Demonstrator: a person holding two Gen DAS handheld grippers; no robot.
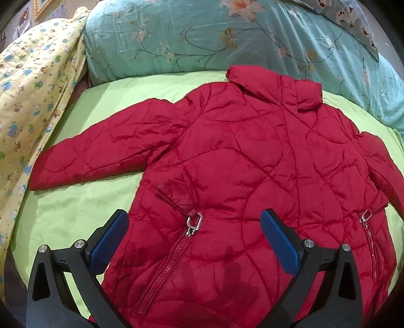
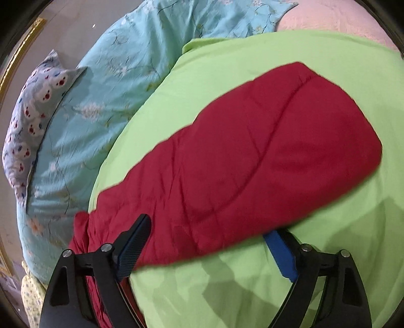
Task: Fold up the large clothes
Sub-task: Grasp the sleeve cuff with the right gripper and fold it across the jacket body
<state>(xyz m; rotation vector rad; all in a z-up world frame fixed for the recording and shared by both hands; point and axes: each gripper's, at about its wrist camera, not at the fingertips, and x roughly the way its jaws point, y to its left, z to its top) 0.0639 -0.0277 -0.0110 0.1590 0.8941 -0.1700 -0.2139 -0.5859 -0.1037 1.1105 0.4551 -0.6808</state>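
Observation:
A red quilted jacket lies spread flat, front up, on a light green sheet, collar at the far side and both sleeves stretched out. My left gripper is open above the jacket's lower front, near a pocket zipper pull, holding nothing. In the right wrist view one red sleeve runs across the green sheet. My right gripper is open, its jaws astride the sleeve's near edge; the right fingertip is hidden under the fabric.
A turquoise floral duvet is piled along the far side of the bed. A yellow patterned blanket lies at the left. A bear-print pillow lies on the duvet. A pink cover shows at the far right.

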